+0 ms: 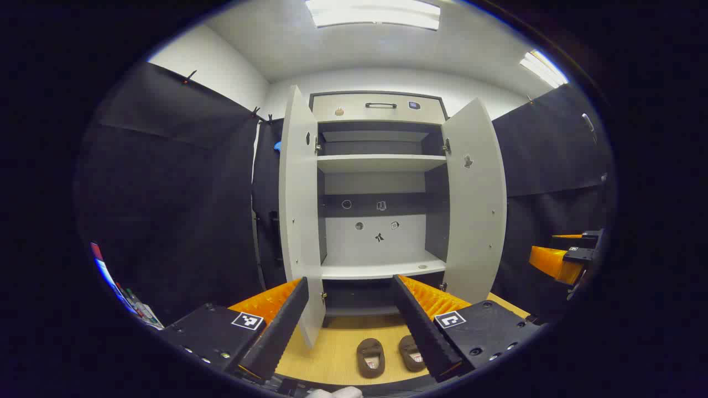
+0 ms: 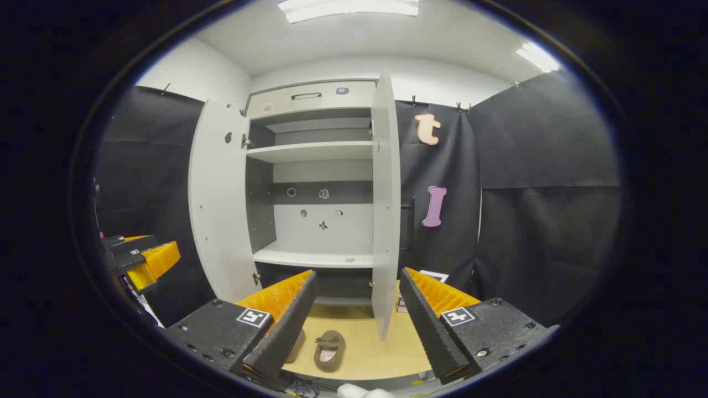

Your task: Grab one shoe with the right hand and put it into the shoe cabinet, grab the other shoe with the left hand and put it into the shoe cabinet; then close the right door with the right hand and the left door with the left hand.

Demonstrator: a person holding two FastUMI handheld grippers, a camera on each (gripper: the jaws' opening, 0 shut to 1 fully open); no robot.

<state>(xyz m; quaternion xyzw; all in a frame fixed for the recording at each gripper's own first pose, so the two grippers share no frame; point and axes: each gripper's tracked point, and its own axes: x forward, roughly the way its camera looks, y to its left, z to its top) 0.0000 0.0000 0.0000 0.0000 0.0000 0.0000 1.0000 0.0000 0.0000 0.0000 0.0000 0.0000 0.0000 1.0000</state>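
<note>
Two brown slippers lie on the tan floor before the white shoe cabinet (image 1: 381, 271): one (image 1: 370, 357) on the left, the other (image 1: 411, 352) partly behind my finger. In the right gripper view one slipper (image 2: 329, 349) shows whole and the other (image 2: 296, 344) peeks out behind my left finger. Both cabinet doors stand wide: left door (image 1: 300, 215), right door (image 1: 475, 204). My left gripper (image 1: 351, 326) is open, held above the slippers. My right gripper (image 2: 354, 326) is open too, beside the right door's edge (image 2: 385, 204). The right gripper (image 1: 558, 260) also shows far right in the left gripper view.
The cabinet's shelves (image 1: 381, 162) are bare, with small stickers on the back panel. A drawer with a handle (image 1: 380, 105) tops it. Black cloth walls close in on both sides. Coloured items (image 1: 124, 293) lean at the lower left.
</note>
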